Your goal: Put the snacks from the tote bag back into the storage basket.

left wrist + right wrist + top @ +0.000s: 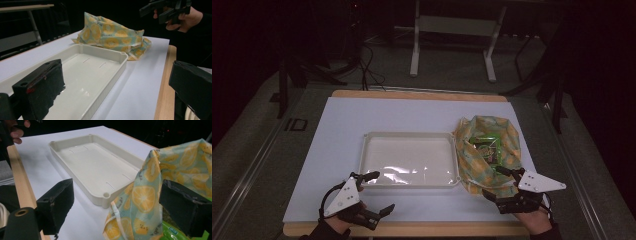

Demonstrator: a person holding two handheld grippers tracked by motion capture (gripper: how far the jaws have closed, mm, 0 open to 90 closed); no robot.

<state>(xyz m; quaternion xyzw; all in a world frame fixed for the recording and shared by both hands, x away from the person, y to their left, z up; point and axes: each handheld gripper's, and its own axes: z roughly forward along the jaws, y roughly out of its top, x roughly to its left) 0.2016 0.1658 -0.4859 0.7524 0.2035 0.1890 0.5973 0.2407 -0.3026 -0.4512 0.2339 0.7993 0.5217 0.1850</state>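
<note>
An empty white tray (407,134) lies mid-table on a white sheet. To its right slumps an open cloth bag (504,137) printed with orange slices, a green packet (487,149) showing inside it. My left gripper (381,191) hovers open at the tray's near left corner; in the left gripper view (117,87) one jaw hangs over the tray (100,48). My right gripper (493,182) is open at the bag's near edge. In the right gripper view (120,205) the bag's rim (145,195) stands between the jaws, with the green packet (172,230) below.
The white sheet (342,130) covers most of a wooden tabletop, whose bare front edge (412,229) runs along the near side. Beyond the table are the metal legs of a stand (414,55) and cables (367,65) on a dark floor.
</note>
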